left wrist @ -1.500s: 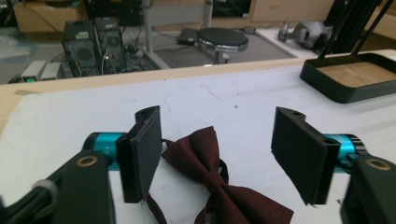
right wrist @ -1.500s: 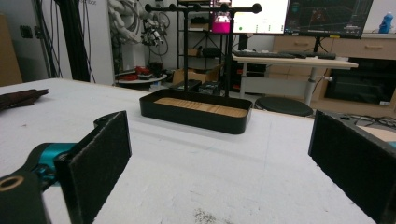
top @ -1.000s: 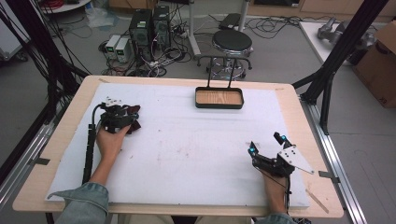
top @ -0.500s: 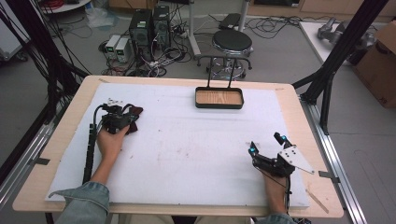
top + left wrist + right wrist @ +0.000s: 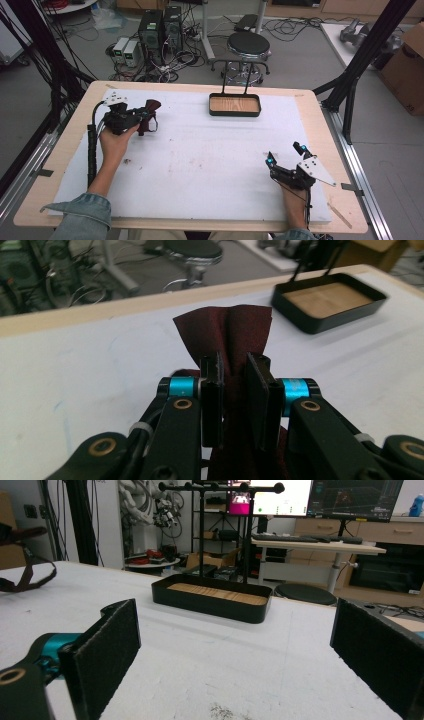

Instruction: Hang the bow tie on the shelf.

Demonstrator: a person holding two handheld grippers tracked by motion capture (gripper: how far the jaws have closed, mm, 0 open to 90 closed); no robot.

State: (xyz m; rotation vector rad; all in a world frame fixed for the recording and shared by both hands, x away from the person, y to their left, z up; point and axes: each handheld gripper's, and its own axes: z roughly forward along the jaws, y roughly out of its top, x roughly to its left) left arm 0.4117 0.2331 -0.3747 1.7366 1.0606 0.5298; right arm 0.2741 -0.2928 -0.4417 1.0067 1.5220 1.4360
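A dark red piece of cloth (image 5: 151, 107) with a thin dark strap is pinched in my left gripper (image 5: 142, 117) at the far left of the white mat. In the left gripper view the cloth (image 5: 225, 330) fans out above the jaws, and the left gripper (image 5: 234, 365) is shut on its bunched middle. My right gripper (image 5: 284, 153) rests near the front right of the mat, open, with nothing between its pads (image 5: 107, 645). The cloth's strap (image 5: 27, 577) shows far left in the right gripper view.
A black tray (image 5: 215, 111) with a wooden floor and an upright black rack stands at the back centre of the mat; the tray (image 5: 320, 322) is ahead and right of the left gripper. A stool (image 5: 248, 45) and computers stand on the floor beyond the table.
My left gripper has shifted slightly away from me with the cloth still in it. The right gripper has stayed put and open.
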